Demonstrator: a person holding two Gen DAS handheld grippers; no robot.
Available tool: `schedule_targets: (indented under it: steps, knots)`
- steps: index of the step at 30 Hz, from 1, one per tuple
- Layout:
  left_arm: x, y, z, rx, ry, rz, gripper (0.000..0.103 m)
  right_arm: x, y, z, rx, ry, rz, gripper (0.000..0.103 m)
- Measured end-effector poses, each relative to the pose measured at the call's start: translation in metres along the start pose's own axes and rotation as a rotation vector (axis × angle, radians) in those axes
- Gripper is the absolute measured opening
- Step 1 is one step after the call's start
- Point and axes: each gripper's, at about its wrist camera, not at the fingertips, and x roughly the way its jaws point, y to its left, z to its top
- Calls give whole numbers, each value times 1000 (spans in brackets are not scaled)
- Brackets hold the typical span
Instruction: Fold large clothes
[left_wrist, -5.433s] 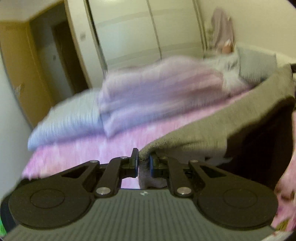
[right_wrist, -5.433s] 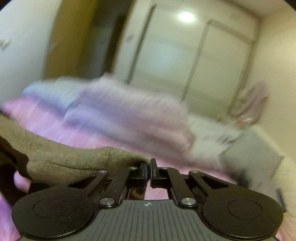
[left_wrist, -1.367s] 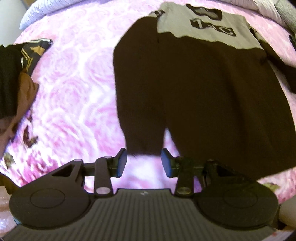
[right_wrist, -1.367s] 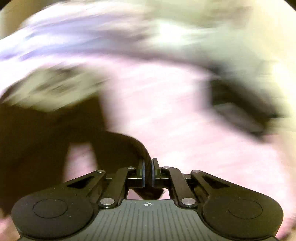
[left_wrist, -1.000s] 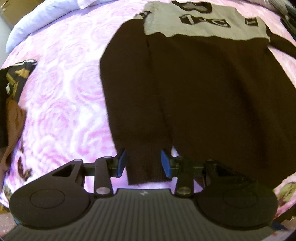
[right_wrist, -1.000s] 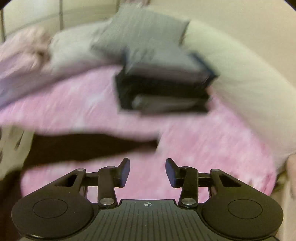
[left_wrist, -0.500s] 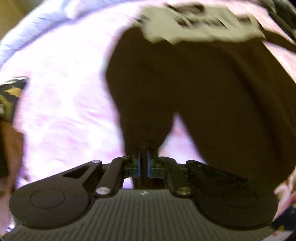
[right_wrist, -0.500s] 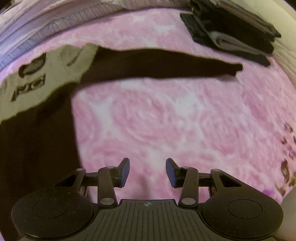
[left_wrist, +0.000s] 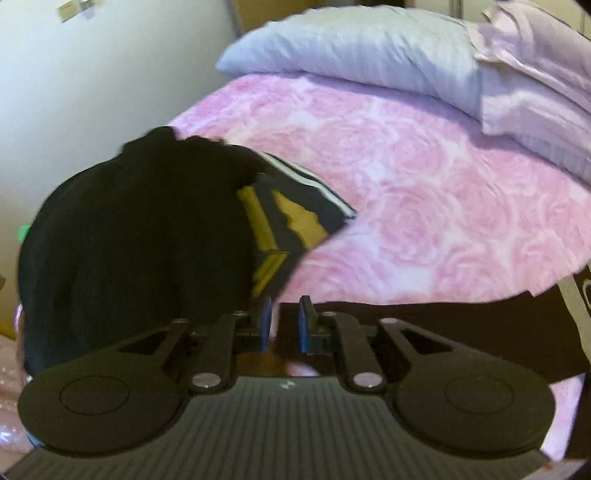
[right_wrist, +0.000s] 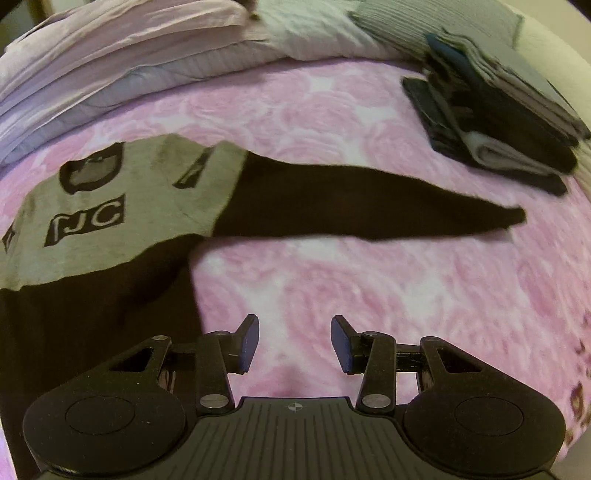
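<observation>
The only readable lettering is on the sweater (right_wrist: 122, 206) spread on the bed: black block letters on its grey chest panel read roughly "NJC", the first letter unclear. A black shield-shaped emblem sits above them, its contents illegible. Yellow markings on the dark garment (left_wrist: 280, 225) form no readable text.

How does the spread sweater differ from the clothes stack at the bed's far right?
The sweater lies spread flat with one sleeve stretched out; the clothes stack is folded into tidy layers. The sweater is a single garment, grey above and dark below; the clothes stack holds several dark and pale pieces. Both rest on the pink bedspread.
</observation>
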Motion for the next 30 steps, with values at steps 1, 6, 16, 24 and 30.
schedule_targets:
  steps: [1,6,16,24,30]
  knots:
    - [-2,-12,-2,18,-3,-32,12,2,1,4,-11,-3,0,40]
    - [0,-91,-3,220,-11,-265,23,24,3,40,-49,-39,62,40]
    - [36,-323,31,541,-44,-729,45,131,84,159,-356,-158,287,52]
    - [76,-398,25,676,33,-735,20,218,122,199,-362,-107,384,44]
    - [55,-406,26,698,-158,-720,9,204,111,213,-339,-249,374,2]
